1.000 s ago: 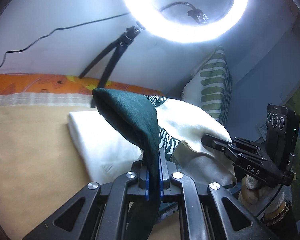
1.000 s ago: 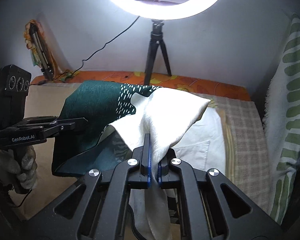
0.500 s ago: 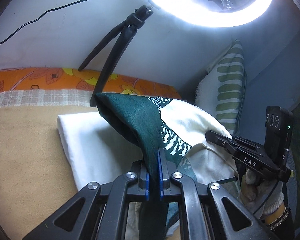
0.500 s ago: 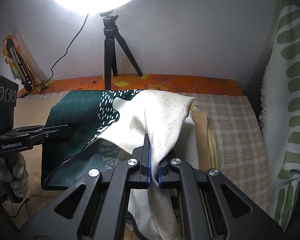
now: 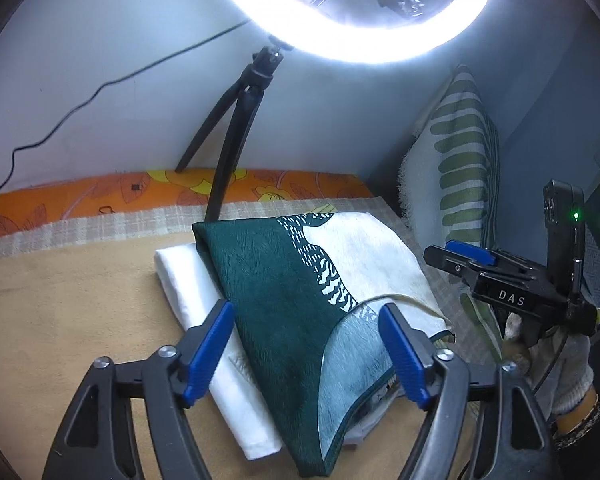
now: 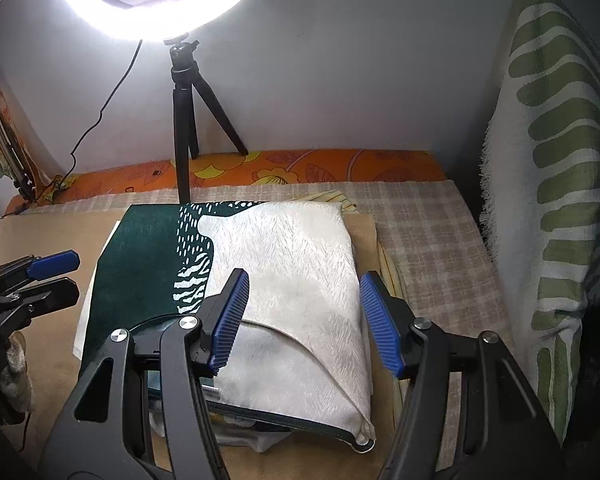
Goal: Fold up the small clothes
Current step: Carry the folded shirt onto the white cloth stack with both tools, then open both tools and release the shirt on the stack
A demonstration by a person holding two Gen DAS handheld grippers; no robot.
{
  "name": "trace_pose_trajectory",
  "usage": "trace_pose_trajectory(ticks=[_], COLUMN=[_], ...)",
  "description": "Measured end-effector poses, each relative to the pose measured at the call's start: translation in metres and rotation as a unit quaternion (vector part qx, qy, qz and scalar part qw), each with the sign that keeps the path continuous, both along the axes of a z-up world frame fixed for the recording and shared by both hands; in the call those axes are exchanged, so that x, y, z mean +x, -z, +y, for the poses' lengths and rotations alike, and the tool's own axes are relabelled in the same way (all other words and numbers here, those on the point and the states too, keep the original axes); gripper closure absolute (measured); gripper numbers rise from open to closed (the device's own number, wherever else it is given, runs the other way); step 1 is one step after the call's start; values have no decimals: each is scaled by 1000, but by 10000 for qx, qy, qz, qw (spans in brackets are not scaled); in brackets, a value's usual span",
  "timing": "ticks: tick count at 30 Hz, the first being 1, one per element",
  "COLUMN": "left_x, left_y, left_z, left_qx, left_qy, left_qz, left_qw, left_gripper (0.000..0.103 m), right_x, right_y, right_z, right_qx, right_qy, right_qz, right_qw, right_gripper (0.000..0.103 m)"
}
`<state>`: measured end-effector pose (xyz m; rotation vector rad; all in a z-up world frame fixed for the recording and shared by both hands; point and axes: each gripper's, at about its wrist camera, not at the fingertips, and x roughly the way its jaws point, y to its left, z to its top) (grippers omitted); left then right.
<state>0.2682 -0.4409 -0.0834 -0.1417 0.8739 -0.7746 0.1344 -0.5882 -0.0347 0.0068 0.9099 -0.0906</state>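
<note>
A folded garment, dark green on one half and cream on the other, lies flat on top of a folded white cloth on the bed. My left gripper hovers over its green near edge. Its jaws are opening, and the blue pads stand clear of the fabric on both sides. My right gripper hovers over the cream half, jaws opening too, with its pads off the cloth. Each gripper shows in the other's view, the right and the left.
A ring light on a black tripod stands behind the garment by the wall. A green-striped pillow leans at the right. Checked cloth, a tan blanket and an orange floral sheet cover the bed.
Both grippers were shut on the lifted garment, left on the green edge and right on the cream edge. Now both have let go and opened, and the garment lies flat on the white cloth.
</note>
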Motion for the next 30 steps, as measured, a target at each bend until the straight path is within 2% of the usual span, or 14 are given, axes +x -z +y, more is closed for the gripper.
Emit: trace_pose_trajectory(ticks=[7, 10, 17, 18, 20, 27, 30], left_x=[-25, -39, -81, -87, -102, -138, -157], left_y=[-22, -34, -64, -68, -76, -86, -87], left_z=[9, 17, 38, 41, 51, 81, 93], left_qx=[124, 158, 294, 315, 349, 369, 391], left_qy=[-35, -57, -68, -71, -93, -139, -145], left_qz=[-270, -376, -882, -969, -1185, -1368, -1562], left_qw=[9996, 9992, 9956, 9948, 9923, 9898, 9868], left_gripper=[12, 10, 4, 3, 0, 0, 0], right_x=[-22, -35, -66, -73, -85, -124, -139], right_y=[-30, -43, -68, -70, -73, -78, -78], right_z=[9, 14, 32, 35, 41, 70, 86], right_qx=[-46, -72, -34, 9, 33, 171, 59], right_qy=[104, 125, 211, 244, 320, 443, 512], right_qz=[-250, -324, -531, -560, -621, -790, -901], right_qw=[9996, 9994, 9984, 9981, 9976, 9957, 9946], right_gripper=[42, 42, 41, 40, 31, 28, 18])
